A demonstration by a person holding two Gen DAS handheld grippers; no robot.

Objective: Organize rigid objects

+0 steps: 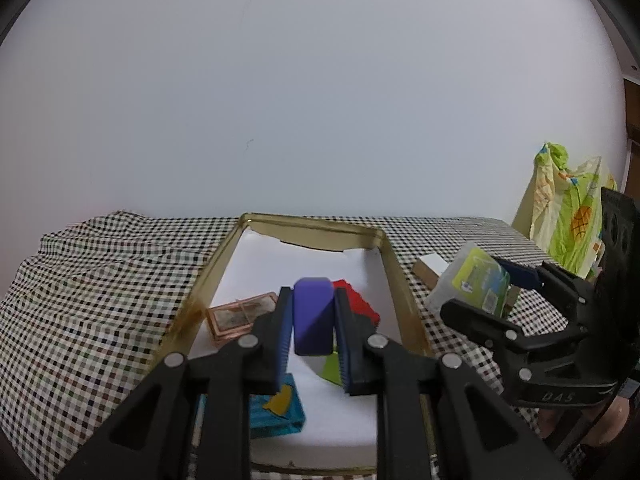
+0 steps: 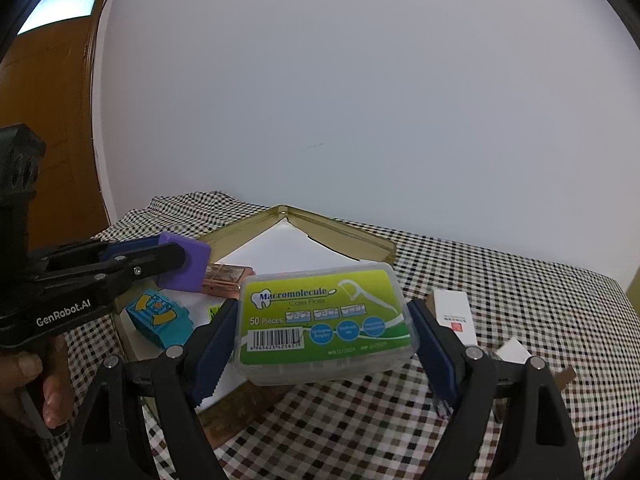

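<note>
My left gripper [image 1: 313, 320] is shut on a purple block [image 1: 313, 316] and holds it above the gold tray [image 1: 394, 264]. The tray holds a red block [image 1: 360, 300], a copper-framed case [image 1: 240, 314], a teal box [image 1: 276, 410] and a green piece [image 1: 332, 368]. My right gripper [image 2: 322, 340] is shut on a clear floss-pick box with a green label [image 2: 324, 320], held above the tray's right edge. In the right wrist view the left gripper [image 2: 176, 264] shows with the purple block [image 2: 188, 268].
A checked cloth [image 1: 100, 300] covers the table. A white and brown box [image 2: 454, 314] and a small white piece [image 2: 514, 350] lie to the right of the tray. A patterned bag [image 1: 568, 216] stands at the far right. A wooden door [image 2: 52, 120] is on the left.
</note>
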